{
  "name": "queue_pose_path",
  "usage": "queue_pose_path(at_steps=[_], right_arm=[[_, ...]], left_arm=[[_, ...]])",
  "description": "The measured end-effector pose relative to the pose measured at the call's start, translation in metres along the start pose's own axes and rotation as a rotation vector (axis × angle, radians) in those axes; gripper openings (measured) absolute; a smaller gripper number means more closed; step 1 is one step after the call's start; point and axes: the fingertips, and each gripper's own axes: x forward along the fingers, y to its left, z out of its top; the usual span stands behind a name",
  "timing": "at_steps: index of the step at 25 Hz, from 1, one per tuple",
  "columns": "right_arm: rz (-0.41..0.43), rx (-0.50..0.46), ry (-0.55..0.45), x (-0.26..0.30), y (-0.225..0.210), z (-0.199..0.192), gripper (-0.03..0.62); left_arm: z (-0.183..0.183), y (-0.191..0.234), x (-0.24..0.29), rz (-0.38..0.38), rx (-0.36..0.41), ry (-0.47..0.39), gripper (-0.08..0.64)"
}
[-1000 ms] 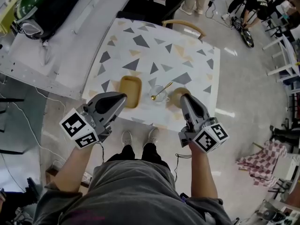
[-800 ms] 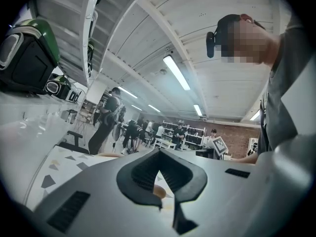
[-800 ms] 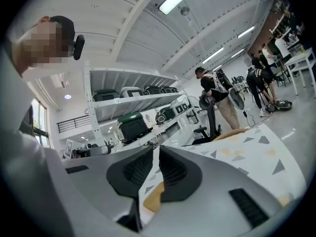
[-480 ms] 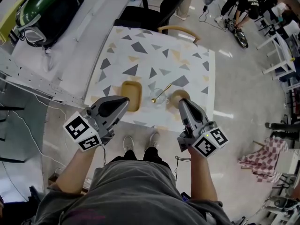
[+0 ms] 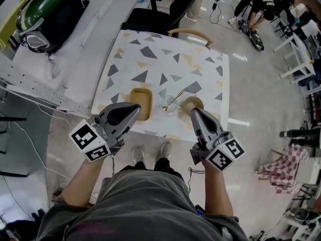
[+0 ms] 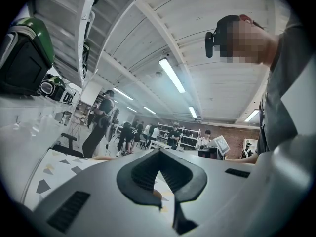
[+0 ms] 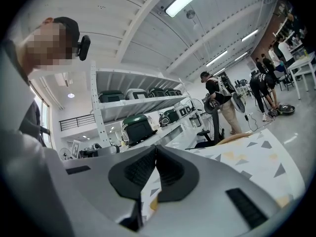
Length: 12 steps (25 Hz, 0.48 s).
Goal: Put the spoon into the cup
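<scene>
A clear glass cup [image 5: 171,105] stands near the front edge of the triangle-patterned table [image 5: 165,59]. A gold spoon [image 5: 174,99] leans at the cup, bowl end low on the left and handle pointing up and right; whether it rests inside the cup I cannot tell. My left gripper [image 5: 135,107] is shut and empty over the table's near edge, beside a yellow tray [image 5: 140,100]. My right gripper [image 5: 193,111] is also shut and empty, just short of a brown round dish [image 5: 193,102]. The jaws meet at their tips in the left gripper view [image 6: 159,154] and the right gripper view [image 7: 155,149].
A wooden chair back [image 5: 193,32] and a black office chair [image 5: 150,11] stand at the table's far side. A grey bench [image 5: 75,59] with a green appliance [image 5: 47,6] runs along the left. People stand at the back right. A checked cloth [image 5: 281,167] lies on the floor.
The head view has shifted a little. Both grippers stay shut at the table's near edge; the spoon and cup have not moved.
</scene>
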Motion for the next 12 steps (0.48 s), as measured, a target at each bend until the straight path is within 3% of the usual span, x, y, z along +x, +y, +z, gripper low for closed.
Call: queue_pose_path(at_steps=[12], right_arm=[[0.018, 0.009, 0.04, 0.011, -0.005, -0.009, 0.02]], left_arm=[[-0.003, 0.009, 0.012, 0.001, -0.015, 0.001, 0.015]])
